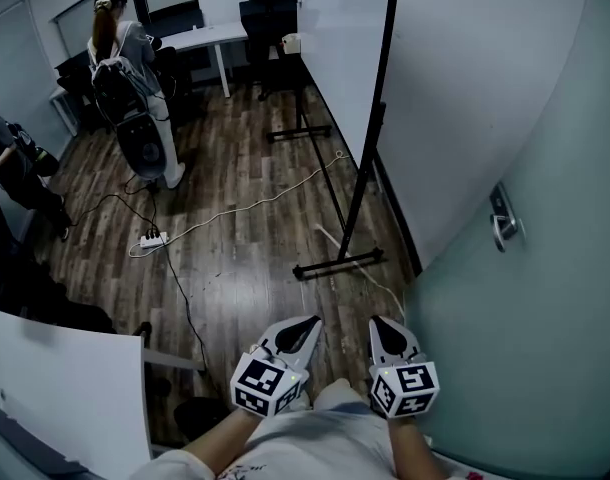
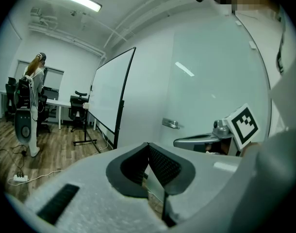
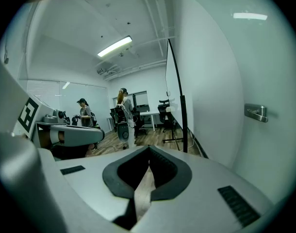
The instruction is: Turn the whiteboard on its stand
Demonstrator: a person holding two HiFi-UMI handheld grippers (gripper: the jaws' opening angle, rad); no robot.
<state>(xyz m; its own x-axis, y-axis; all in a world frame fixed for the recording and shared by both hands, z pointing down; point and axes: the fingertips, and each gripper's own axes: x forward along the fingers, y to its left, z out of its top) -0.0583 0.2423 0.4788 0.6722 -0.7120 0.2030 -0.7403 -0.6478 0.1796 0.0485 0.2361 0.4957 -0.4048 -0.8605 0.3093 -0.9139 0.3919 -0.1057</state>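
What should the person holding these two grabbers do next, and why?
Probably step forward and raise the left gripper and right gripper toward the near black post of the whiteboard. Both are shut on nothing, held low by the body, and the board stands some way ahead across the wood floor.

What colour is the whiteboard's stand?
Black: the whiteboard stand has a black pole and feet, clearest in the head view.

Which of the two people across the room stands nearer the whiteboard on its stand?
The person with the backpack, near the white desk; the other person is farther off at the head view's left edge.
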